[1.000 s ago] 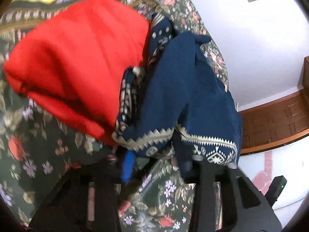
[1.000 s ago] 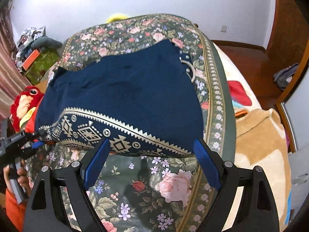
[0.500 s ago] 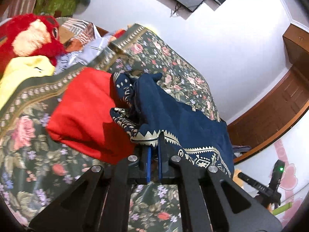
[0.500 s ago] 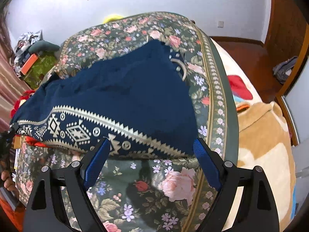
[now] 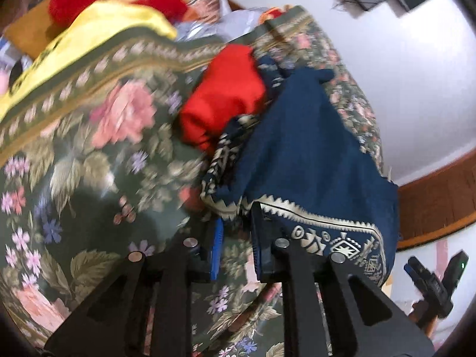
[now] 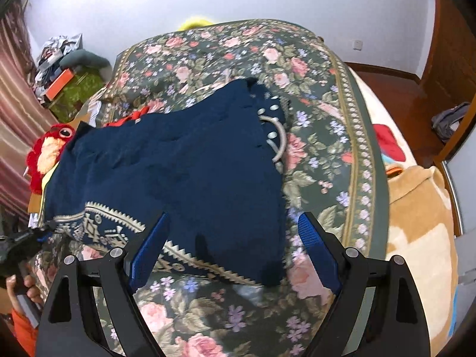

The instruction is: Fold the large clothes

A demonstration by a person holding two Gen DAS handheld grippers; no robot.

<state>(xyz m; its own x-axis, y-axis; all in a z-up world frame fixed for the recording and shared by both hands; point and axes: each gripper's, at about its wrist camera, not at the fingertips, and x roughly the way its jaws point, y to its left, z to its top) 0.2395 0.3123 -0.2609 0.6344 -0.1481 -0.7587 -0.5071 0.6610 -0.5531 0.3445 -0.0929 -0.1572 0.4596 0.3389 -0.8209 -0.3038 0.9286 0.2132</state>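
Note:
A large navy garment [image 6: 190, 163] with a cream patterned hem lies spread on the floral bedspread [image 6: 327, 154]. In the left wrist view the garment [image 5: 312, 154] drapes down to my left gripper [image 5: 236, 223], whose jaws stand slightly apart with the hem corner between them. My right gripper [image 6: 233, 238] is open and empty, its blue pads astride the garment's near hem. The left gripper also shows in the right wrist view [image 6: 26, 242] at the hem's left corner.
A folded red garment [image 5: 226, 98] lies beside the navy one. A yellow cloth [image 5: 98, 32] and a red plush toy [image 6: 49, 151] are at the bed's left. A tan blanket [image 6: 422, 223] lies right of the bedspread. The right gripper shows in the left wrist view [image 5: 431, 279].
The left gripper closed on the hem corner, then its jaws parted a little, and it pulled back from the red garment. The right gripper moved forward over the navy hem.

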